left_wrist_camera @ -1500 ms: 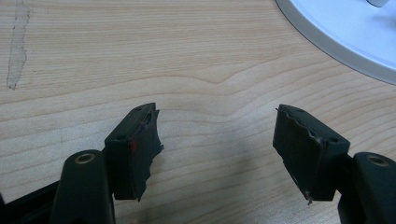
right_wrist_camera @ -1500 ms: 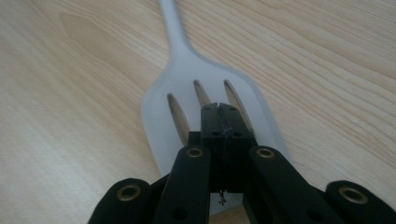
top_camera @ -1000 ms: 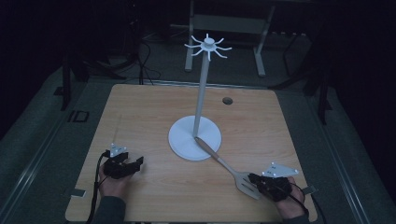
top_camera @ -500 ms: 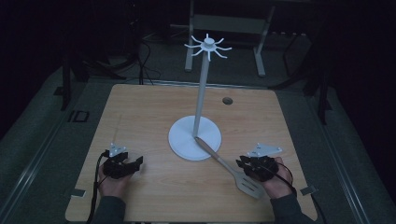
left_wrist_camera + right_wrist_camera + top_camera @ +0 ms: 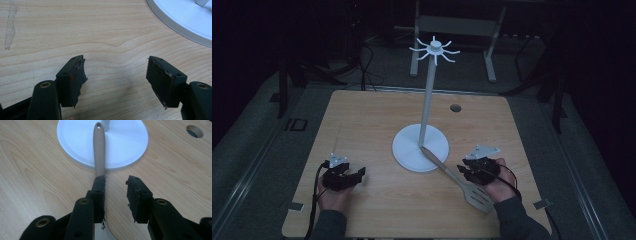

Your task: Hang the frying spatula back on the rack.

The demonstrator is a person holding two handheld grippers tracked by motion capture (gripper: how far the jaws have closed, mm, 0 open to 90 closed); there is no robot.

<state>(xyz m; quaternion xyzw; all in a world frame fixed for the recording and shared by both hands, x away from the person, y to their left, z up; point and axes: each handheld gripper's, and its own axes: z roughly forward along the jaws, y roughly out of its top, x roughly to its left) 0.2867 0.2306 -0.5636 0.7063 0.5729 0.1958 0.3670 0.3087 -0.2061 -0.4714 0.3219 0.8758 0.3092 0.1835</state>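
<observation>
Right hand-held gripper (image 5: 115, 182) jaws partly apart, just been opening, above spatula (image 5: 99, 147) handle; left hand-held gripper (image 5: 116, 72) wide apart, holding nothing

This looks like a recording lab or test studio rather than a home or kitchen. A single light-wood surface (image 5: 362, 115) stands alone in a dark, unlit room, with a round cable hole (image 5: 455, 108) cut into it near the far edge. Grey carpet (image 5: 257, 135) covers the floor around it. Black cables (image 5: 362, 60) trail across the floor behind, and the legs of a grey metal frame (image 5: 492, 55) and dark stands (image 5: 282, 85) rise at the back. Small tape marks (image 5: 296, 206) sit at the near corners. A white hook stand (image 5: 427, 105) rests on the otherwise sparse top like a staged prop.
</observation>
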